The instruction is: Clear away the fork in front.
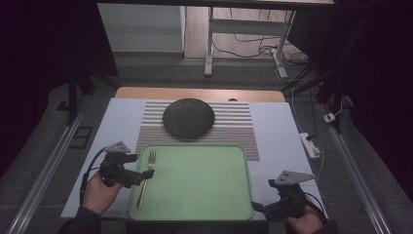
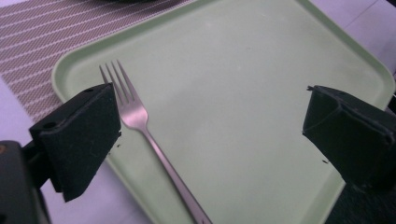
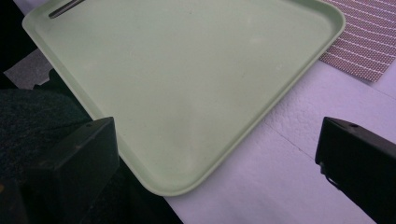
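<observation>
- The fork [image 2: 140,122] is thin, stiff metal, probably light and slick; lying flat on the green tray [image 1: 204,195], it offers little height to pinch.
- Judged best hold: across the narrow handle just below the neck, since the tines are too thin and springy to clamp well.
- The left gripper [image 1: 138,176] has its jaws spread wide and holds nothing. In the left gripper view the fork's head lies just beside the left jaw, and the handle runs back toward the gripper between the jaws.
- The right gripper [image 1: 263,208] is also spread and empty, at the tray's near right corner, well apart from the fork.
- Beyond the tray, a dark round dish [image 1: 189,117] rests on a striped placemat [image 1: 234,127].
</observation>
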### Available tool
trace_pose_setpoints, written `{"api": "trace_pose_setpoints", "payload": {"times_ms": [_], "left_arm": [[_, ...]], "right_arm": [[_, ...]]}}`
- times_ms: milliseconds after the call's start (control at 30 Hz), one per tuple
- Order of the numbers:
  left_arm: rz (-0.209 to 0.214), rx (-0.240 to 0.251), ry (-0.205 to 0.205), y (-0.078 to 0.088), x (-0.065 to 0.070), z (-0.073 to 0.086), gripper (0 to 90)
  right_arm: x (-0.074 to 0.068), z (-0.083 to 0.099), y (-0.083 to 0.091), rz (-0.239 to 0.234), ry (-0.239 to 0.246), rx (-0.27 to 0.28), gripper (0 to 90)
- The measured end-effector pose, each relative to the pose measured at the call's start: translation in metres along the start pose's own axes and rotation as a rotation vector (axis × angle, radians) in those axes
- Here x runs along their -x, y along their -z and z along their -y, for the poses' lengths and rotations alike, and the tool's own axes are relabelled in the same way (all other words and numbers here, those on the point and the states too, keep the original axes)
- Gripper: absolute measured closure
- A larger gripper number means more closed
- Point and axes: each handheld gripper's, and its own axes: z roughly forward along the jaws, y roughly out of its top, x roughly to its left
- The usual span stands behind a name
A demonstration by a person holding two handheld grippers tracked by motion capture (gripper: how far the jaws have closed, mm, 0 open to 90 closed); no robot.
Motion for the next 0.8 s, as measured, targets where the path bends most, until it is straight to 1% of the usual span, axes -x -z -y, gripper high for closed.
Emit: {"api": "trace_pose_setpoints", "payload": {"times_ms": [133,233,467,567,633,800], "left_arm": [[0.015,0.018,0.026,0.012,0.001,0.011,2.9],[0.005,0.026,0.029,0.02,0.001,0.018,1.9],[-0.014,0.06,0.043,0.042,0.0,0.038,0.3],[-0.015,0.077,0.058,0.051,0.0,0.048,0.0],[-0.015,0.085,0.064,0.055,-0.001,0.054,0.0],[-0.016,0.076,0.072,0.059,-0.001,0.067,0.0]], "right_arm": [[0.0,0.0,0.0,0.0,0.0,0.0,0.0],[0.0,0.0,0.0,0.0,-0.001,-0.001,0.0],[0.001,0.0,0.0,0.001,-0.006,-0.001,0.0],[0.0,0.0,0.0,0.001,-0.006,-0.002,0.0],[0.0,0.0,0.0,0.001,-0.006,-0.002,0.0],[0.0,0.0,0.0,0.002,-0.009,-0.002,0.0]]}}
